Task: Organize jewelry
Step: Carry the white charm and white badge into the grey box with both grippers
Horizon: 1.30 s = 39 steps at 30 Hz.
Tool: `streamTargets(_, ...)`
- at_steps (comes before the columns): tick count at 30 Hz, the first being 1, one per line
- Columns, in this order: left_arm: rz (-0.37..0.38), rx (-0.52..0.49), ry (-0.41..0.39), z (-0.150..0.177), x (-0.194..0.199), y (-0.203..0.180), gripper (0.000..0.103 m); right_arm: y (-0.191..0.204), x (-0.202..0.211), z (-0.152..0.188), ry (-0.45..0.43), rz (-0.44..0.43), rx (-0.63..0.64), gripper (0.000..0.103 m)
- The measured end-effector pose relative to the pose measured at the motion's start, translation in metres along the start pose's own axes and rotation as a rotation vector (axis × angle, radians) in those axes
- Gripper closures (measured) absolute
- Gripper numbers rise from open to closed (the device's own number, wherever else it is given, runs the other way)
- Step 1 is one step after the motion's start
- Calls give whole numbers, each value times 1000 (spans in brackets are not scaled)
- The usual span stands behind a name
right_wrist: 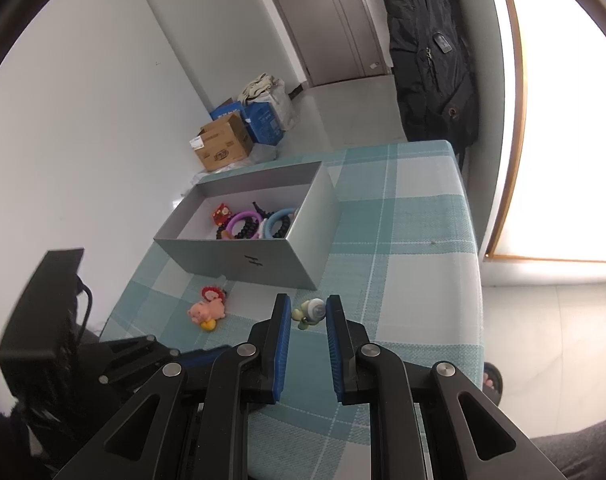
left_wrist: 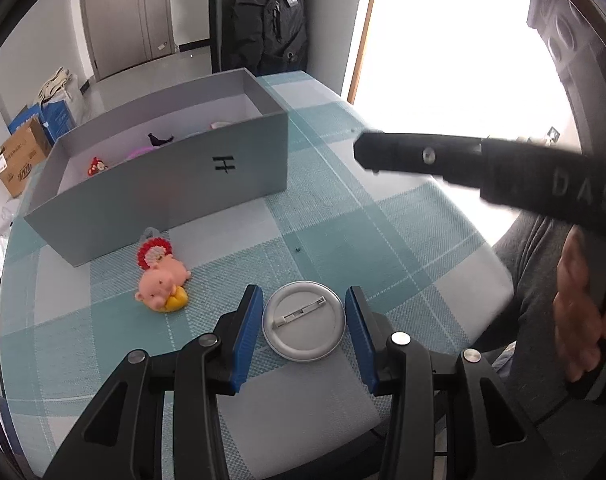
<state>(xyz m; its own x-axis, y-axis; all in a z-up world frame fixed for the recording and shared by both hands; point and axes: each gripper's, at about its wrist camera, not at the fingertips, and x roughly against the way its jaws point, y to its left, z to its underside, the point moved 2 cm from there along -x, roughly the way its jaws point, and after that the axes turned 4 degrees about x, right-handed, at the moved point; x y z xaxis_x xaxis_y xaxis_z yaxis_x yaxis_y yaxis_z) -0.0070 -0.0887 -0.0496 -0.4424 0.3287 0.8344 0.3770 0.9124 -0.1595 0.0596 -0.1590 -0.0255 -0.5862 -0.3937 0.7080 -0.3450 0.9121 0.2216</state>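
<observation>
The counter (left_wrist: pixel 403 216) wore a teal-and-white checked cloth and carried everything. Largest on it was the grey box (left_wrist: pixel 175 184), open-topped, standing toward the far left part of the counter with one long wall facing the cameras. In the right wrist view the box (right_wrist: pixel 263 256) held a heap of rings and bead bracelets (right_wrist: pixel 259 224) against its near wall, purple, blue and black, with a small red charm (right_wrist: pixel 222 213) beside them toward the left end.

The left claw (left_wrist: pixel 303 312) sat low over the near edge of the counter, its blue-padded jaws spread wide on either side of a round silver badge (left_wrist: pixel 304 322). The badge lay pin-side up, flat on the cloth, between the pads; whether either pad touched its rim could not be told, and it was not squeezed. The right claw (right_wrist: pixel 309 314) was parted too, jaws standing on either side of a small green turtle (right_wrist: pixel 309 313) that sat on the cloth near the box's front right corner; contact with the pads could not be told. From the left wrist view the right claw (left_wrist: pixel 369 154) showed only as a dark bar reaching in from the right, above the counter.

A pink pig (left_wrist: pixel 163 284) lay on the cloth just in front of the box, left of the badge, with a yellow piece under it. Touching it on the box side was a red-and-white flower charm (left_wrist: pixel 155 252).
</observation>
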Motion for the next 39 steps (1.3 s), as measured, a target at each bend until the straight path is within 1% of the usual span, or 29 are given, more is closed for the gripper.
streamTargets(7,46,81,-39,-10,10,8,66,0,-3,-1,3,-5,-7,86)
streamTargets(12,85,173,-82,-21,22,26,66,6,-5,-4,-2,-29,-2,86)
streamTargets(17,98,233,-122,-35,26,46,66,16,-12,-11,-4,-63,9,86)
streamTargets(19,85,243,-141,-39,25,54,66,22,-17,-16,-3,-76,20,86)
streamTargets(24,84,314,-158,-52,25,76,66,35,-26,-31,-5,-106,60,86)
streamTargets(29,104,343,-189,-63,27,90,66,38,-33,-46,0,-126,67,86)
streamTargets(32,113,359,-190,-68,24,97,66,39,-36,-56,-2,-133,77,86)
streamTargets(39,123,400,-162,-79,12,113,66,36,-52,-79,-5,-146,77,86)
